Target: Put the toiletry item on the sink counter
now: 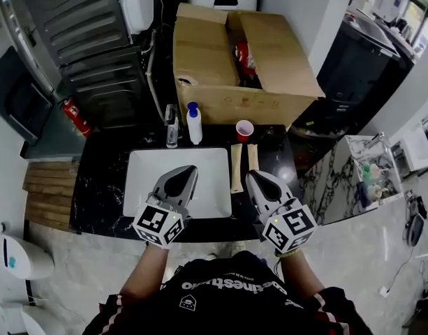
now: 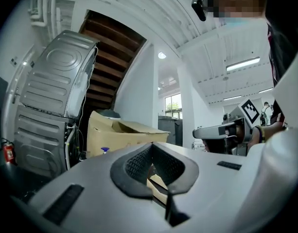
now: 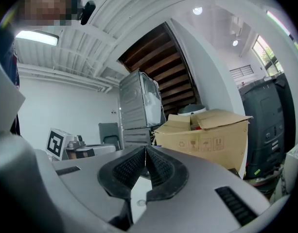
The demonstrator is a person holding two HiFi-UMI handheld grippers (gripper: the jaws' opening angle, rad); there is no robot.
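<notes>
Left tongs: closed tight, empty, over the white basin. Right tongs: closed tight, empty, over the black desk.

Beige toiletry tube: flat on the desk between the two tongs, beside the basin. Second tube just ahead of the right tongs.

Ahead of the left tongs: tap, blue-capped pump bottle.

Ahead of the right tongs: red cup, contents unclear.

Beyond: open cardboard box, red package inside.

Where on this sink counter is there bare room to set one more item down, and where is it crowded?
Widest bare patch: the black counter left of the sink basin. A smaller one lies right of the two tubes. Crowded: the back edge, with faucet, blue-capped bottle and cup.
</notes>
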